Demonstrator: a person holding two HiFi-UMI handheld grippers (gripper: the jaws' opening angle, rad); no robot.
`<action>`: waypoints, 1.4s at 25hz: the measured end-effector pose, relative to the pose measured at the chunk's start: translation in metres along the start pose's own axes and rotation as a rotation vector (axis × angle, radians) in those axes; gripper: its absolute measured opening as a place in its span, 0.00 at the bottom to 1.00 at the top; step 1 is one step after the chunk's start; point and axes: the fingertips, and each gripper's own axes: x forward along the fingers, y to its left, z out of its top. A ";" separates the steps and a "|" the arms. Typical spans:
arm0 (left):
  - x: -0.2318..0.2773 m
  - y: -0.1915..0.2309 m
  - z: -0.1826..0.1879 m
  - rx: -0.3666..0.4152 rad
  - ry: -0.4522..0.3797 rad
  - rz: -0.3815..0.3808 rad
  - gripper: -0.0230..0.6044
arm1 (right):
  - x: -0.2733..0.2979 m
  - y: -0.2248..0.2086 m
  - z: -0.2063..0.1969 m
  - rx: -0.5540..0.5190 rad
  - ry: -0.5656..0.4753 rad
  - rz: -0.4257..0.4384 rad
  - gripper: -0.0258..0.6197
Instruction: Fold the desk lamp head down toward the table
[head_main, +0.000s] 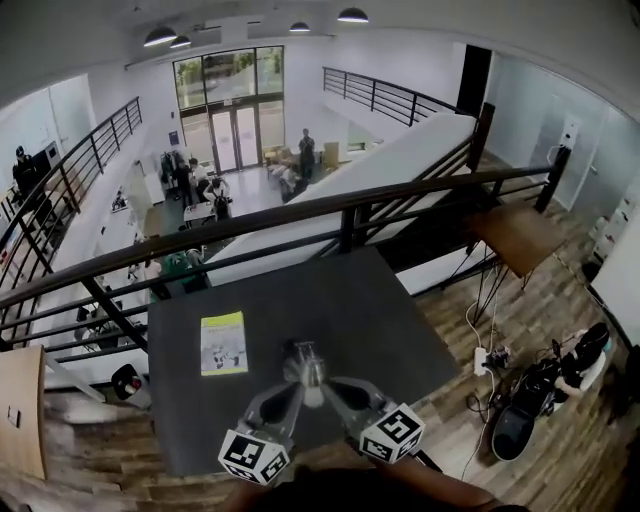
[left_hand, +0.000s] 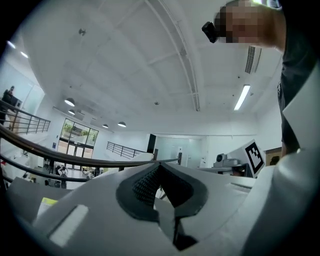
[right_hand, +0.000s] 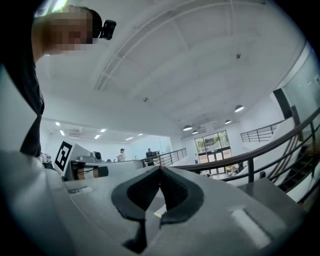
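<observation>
Left tongs (head_main: 297, 370) and right tongs (head_main: 322, 378), closed, above table (head_main: 380, 300) bearing booklet (head_main: 223, 343).

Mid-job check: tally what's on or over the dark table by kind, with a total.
Grippers: 2 (left gripper and right gripper, both shut, nothing between the jaws)
Yellow-green booklet: 1
Total: 3
</observation>
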 end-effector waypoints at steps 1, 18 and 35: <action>0.001 0.004 0.001 -0.006 0.003 -0.015 0.04 | 0.002 -0.002 -0.002 -0.007 0.000 -0.026 0.04; 0.008 0.033 -0.030 -0.075 0.090 -0.102 0.04 | 0.043 -0.042 -0.062 0.112 0.178 -0.203 0.35; 0.011 0.049 -0.043 -0.085 0.105 -0.078 0.04 | 0.059 -0.054 -0.091 0.095 0.304 -0.182 0.40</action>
